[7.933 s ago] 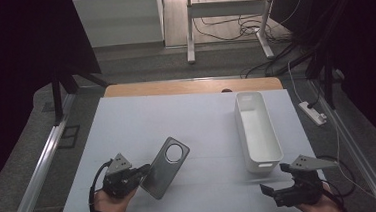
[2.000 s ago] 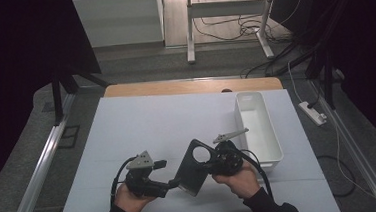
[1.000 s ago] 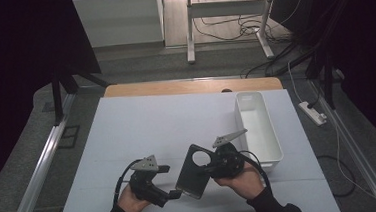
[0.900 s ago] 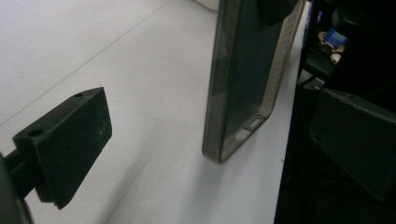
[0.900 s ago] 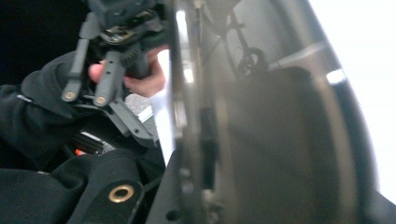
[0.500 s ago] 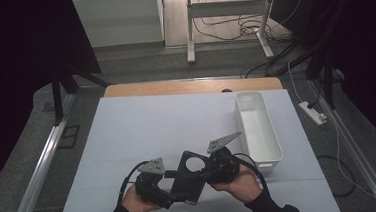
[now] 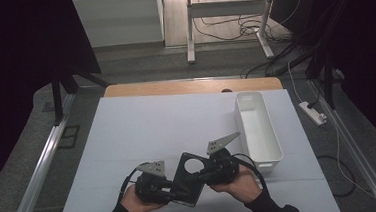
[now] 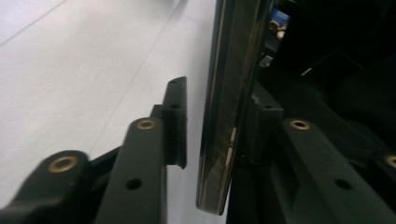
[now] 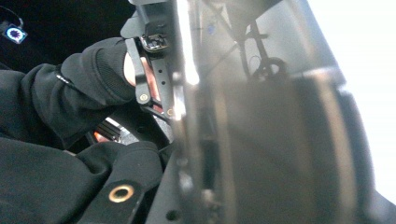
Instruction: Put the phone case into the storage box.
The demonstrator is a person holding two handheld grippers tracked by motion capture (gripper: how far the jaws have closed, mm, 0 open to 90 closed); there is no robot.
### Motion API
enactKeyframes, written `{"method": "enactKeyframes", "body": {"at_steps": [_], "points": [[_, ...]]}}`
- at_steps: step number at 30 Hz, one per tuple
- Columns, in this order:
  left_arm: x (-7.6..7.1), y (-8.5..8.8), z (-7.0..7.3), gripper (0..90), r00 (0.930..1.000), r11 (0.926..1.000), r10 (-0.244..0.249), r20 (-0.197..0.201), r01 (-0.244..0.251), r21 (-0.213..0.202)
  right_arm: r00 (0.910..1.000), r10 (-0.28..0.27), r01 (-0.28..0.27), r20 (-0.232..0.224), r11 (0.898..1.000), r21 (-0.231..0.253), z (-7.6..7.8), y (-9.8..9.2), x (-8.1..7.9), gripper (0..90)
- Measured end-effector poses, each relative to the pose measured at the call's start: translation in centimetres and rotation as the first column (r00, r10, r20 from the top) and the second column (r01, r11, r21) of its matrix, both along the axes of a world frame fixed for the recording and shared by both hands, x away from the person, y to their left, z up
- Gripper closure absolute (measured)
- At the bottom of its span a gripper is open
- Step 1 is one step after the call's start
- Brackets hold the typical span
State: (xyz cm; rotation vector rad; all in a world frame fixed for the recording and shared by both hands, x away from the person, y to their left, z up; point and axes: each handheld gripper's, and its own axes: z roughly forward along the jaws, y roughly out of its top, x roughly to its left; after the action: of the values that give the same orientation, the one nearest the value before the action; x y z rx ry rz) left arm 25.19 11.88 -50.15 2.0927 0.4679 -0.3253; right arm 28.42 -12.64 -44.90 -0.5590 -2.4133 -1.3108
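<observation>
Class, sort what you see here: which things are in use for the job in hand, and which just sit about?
In use: dark plate with a round hole, left gripper, right gripper.

Sitting about: white bin, power strip, floor cables.

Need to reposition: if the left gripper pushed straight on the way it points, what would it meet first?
The dark plate, already edge-on between the left gripper fingers; beyond it likely the right gripper, though depth is unclear.

A white rectangular bin (image 7: 258, 126) is lying empty on the white table (image 7: 152, 123), near its right edge. A white power strip (image 7: 313, 113) is lying on the grey floor (image 7: 173, 67) beside the table.
</observation>
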Motion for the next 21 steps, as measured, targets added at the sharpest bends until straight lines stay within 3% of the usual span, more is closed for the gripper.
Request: {"method": "enactKeyframes", "body": {"at_steps": [8, 14, 19, 20, 21], "points": [[0.23, -0.07, -0.12, 81.6, 0.9973, 0.9978, -0.064, -0.036, 0.064, -0.016, 0.9995, 0.030, -0.030, 0.003, 0.999, 0.011, -0.07, 0.07, -0.04, 85.2], [0.10, -0.19, 0.21, 84.9, 0.9973, 0.9974, -0.072, -0.014, 0.072, -0.001, 0.9990, 0.043, -0.042, -0.010, 0.999, 0.027, -0.16, -0.02, 0.12, 82.7], [0.03, -0.23, 0.51, 85.1, 0.9995, 0.9992, -0.032, 0.008, 0.032, 0.025, 0.9999, 0.013, -0.013, 0.001, 1.000, 0.018, -0.19, -0.08, 0.21, 74.7], [0.06, -0.08, 0.58, 85.1, 0.9998, 0.9993, -0.010, 0.017, 0.010, 0.036, 0.9997, -0.016, 0.016, 0.020, 1.000, 0.019, -0.09, -0.11, 0.25, 62.0], [0.07, -0.01, 0.59, 85.1, 0.9998, 0.9990, 0.002, 0.021, -0.003, 0.044, 0.9987, -0.034, 0.034, 0.037, 0.999, 0.012, -0.04, -0.13, 0.26, 58.9]]}}
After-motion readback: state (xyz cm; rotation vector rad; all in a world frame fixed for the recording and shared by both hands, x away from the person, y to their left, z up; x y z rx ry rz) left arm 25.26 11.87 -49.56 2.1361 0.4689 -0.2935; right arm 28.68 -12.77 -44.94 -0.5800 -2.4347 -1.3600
